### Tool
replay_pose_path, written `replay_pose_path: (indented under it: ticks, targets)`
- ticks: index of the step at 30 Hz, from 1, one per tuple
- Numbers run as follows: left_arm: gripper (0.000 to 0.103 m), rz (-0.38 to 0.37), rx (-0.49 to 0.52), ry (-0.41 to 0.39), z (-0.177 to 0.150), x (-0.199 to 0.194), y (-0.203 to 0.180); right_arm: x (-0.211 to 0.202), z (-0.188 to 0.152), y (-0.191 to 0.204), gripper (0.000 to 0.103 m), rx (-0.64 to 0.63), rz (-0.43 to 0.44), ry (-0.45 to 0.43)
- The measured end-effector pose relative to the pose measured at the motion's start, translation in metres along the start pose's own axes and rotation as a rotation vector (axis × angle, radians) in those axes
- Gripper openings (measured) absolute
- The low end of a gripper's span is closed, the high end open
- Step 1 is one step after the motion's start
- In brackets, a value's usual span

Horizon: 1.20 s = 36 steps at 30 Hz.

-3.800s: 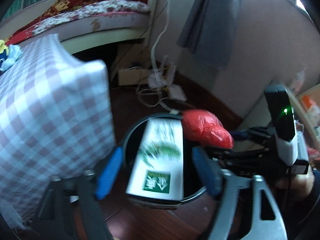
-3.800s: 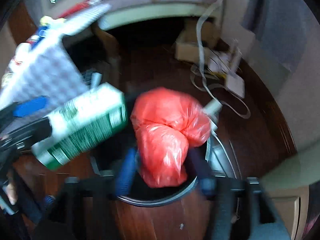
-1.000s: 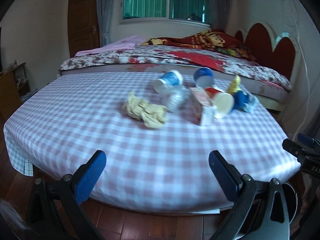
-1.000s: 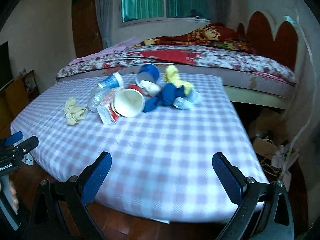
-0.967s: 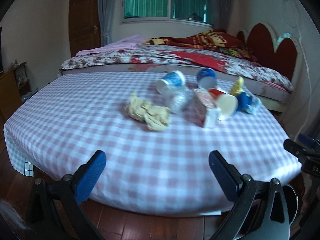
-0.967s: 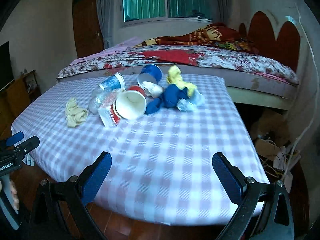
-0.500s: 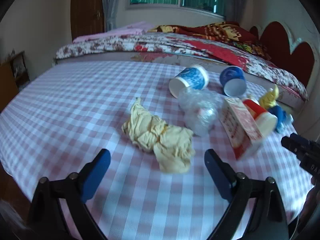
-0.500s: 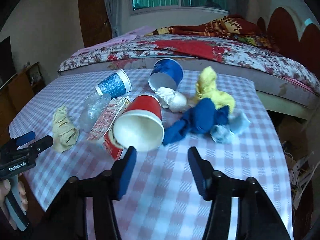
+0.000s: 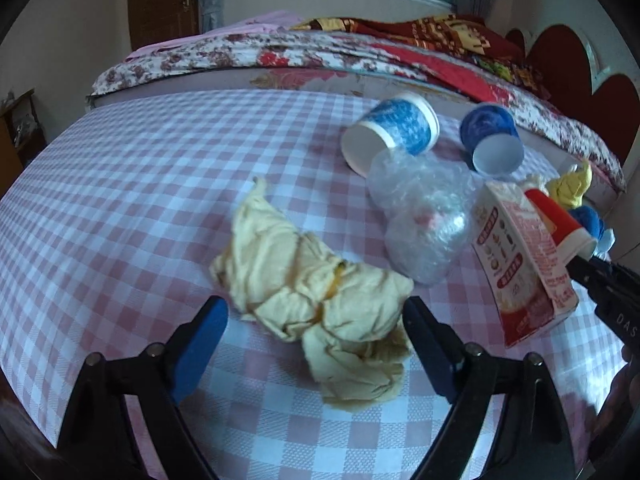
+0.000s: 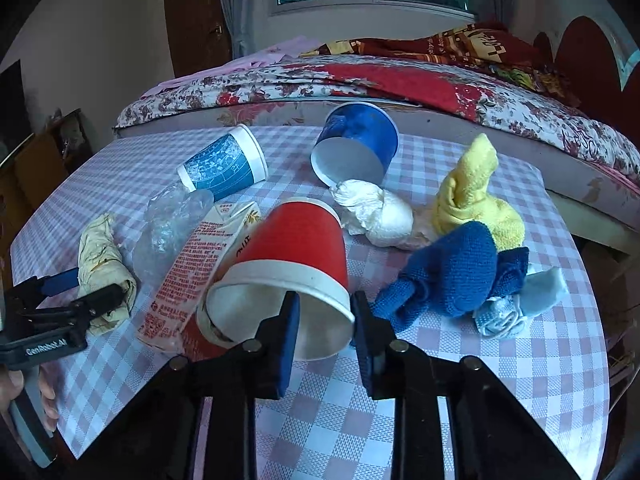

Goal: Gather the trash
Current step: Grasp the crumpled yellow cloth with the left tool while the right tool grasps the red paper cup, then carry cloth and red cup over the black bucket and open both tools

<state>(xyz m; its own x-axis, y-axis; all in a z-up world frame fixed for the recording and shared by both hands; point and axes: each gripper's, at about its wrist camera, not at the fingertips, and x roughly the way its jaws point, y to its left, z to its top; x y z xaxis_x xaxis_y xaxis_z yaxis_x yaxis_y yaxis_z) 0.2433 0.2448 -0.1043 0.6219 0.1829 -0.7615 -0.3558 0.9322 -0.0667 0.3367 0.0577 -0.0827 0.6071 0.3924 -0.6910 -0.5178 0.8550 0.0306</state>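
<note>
Trash lies on a table with a pink-checked cloth. A crumpled pale-yellow paper wad sits between the fingers of my left gripper. Its jaws are wide and closing slowly, with a gap on the left side. A red paper cup lies on its side with its mouth towards me. My right gripper is closing over the right part of the rim, one finger in front of the mouth and one outside. The pads do not pinch the wall. In the right wrist view the left gripper straddles the wad.
Around the red cup lie a red-and-white carton, a clear plastic bag, a patterned blue cup, a plain blue cup, a white wad, a yellow cloth and a blue cloth. A bed stands behind the table.
Both grippers moved forward and down from beyond the table's edge onto the trash. The right jaws narrowed a lot around the red cup's rim. The left jaws narrowed slightly around the yellow wad.
</note>
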Motion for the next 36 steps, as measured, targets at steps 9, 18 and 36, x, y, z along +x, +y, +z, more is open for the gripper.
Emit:
replay_pose_path:
  ticks: [9,18,36]
  targets:
    - [0.04,-0.002,0.003,-0.011,0.002,0.003,0.002,-0.006,-0.003,0.0,0.003,-0.008,0.013,-0.001]
    - [0.03,-0.02,0.029,-0.143,-0.005,-0.042,0.003,-0.042,-0.008,-0.014,0.003,0.032,-0.028,-0.081]
    - [0.03,-0.214,0.145,-0.303,-0.065,-0.152,-0.072,-0.19,-0.09,-0.061,0.003,0.179,-0.072,-0.222]
